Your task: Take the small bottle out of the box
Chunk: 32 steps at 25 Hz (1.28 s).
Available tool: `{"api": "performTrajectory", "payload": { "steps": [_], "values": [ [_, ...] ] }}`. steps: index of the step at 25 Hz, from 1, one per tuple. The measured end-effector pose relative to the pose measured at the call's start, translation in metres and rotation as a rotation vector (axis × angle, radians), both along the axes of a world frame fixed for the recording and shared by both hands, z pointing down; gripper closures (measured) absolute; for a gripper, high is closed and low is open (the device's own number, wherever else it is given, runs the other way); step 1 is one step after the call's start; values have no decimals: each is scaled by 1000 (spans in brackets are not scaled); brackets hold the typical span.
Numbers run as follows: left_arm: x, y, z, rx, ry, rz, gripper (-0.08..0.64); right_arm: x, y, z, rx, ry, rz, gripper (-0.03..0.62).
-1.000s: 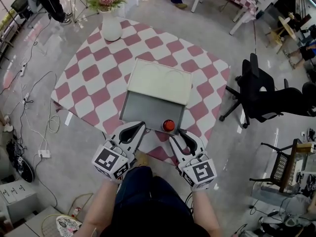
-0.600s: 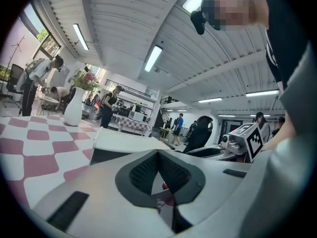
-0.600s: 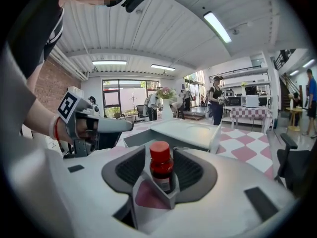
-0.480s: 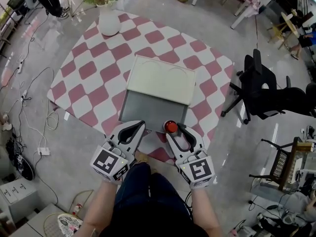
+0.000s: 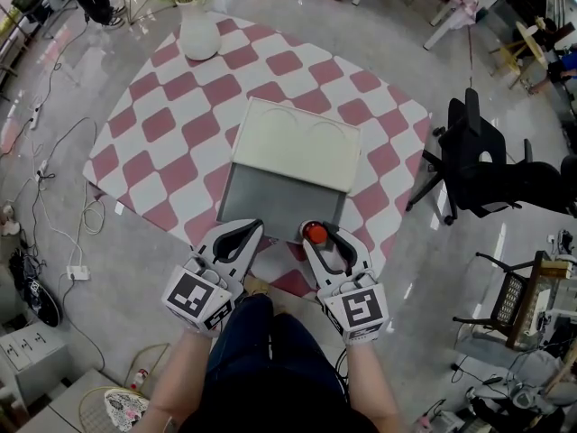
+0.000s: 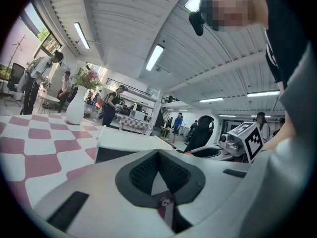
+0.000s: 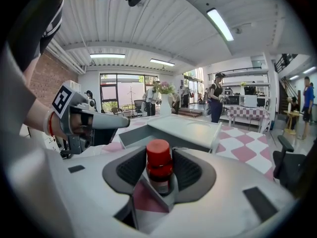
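Observation:
A small bottle with a red cap [image 5: 313, 233] stands in the near right corner of the open grey box [image 5: 270, 201], whose cream lid [image 5: 297, 142] lies folded back. My right gripper [image 5: 325, 236] reaches over the box's near edge, one finger on each side of the bottle [image 7: 158, 165]. Its jaws are closing, and thin gaps still show at the pads. My left gripper [image 5: 245, 229] is at the box's near left edge. Its fingertips meet and hold nothing [image 6: 158, 155].
The box sits on a table with a pink and white checked cloth [image 5: 171, 124]. A white vase with flowers [image 5: 198, 34] stands at the far corner. A black office chair [image 5: 478, 165] is right of the table. Cables run over the floor on the left.
My right gripper has moved left and forward, so the red-capped bottle now stands between its jaws. The left gripper has hardly moved.

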<state>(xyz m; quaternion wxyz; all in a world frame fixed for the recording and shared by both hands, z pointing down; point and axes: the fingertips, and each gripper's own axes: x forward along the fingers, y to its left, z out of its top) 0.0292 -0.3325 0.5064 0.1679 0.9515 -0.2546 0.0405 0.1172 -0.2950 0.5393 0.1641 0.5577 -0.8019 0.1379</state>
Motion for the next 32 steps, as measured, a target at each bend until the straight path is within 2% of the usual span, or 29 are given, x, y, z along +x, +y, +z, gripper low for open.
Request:
{"api": "performTrajectory", "payload": {
  "steps": [13,32],
  "values": [
    [-2,-6,2,-12,7,2,546,-3,-3,-1,22,54,14,440],
    [-6,-5,-10,-3,35,3,546,-3,-1,-21,69,-14,30,443]
  ]
}}
